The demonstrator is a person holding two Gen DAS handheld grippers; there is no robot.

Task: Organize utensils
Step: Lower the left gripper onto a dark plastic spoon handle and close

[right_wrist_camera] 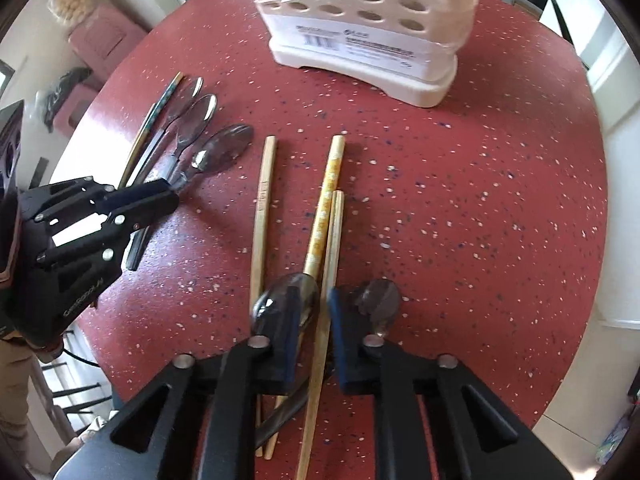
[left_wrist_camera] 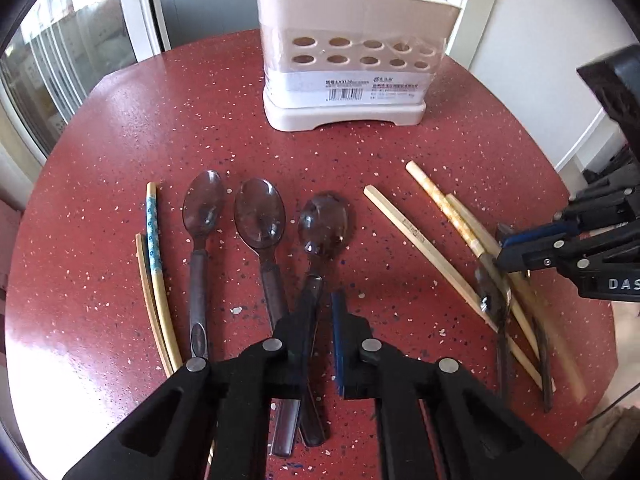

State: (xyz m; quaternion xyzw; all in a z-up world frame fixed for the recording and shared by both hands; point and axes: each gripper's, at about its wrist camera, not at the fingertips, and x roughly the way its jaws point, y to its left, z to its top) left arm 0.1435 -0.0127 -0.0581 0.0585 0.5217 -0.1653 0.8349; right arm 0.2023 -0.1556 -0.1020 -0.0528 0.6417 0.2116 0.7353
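The white holder [left_wrist_camera: 340, 92] stands at the table's [left_wrist_camera: 120, 140] far edge; I can't see inside. Near the front edge, my left claw [left_wrist_camera: 323, 300] pinches a spoon [left_wrist_camera: 324, 220], my right claw [right_wrist_camera: 314, 300] a chopstick [right_wrist_camera: 335, 232].

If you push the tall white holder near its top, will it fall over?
Probably not easily. The white holder stands on a wider base, flat on the red table. It looks like thin plastic with nothing showing inside, so it is likely light and may slide, or tip if pushed high.

Home kitchen/dining area: red speckled table [left_wrist_camera: 168, 128], utensil caddy [left_wrist_camera: 348, 60], glass doors [left_wrist_camera: 60, 64].
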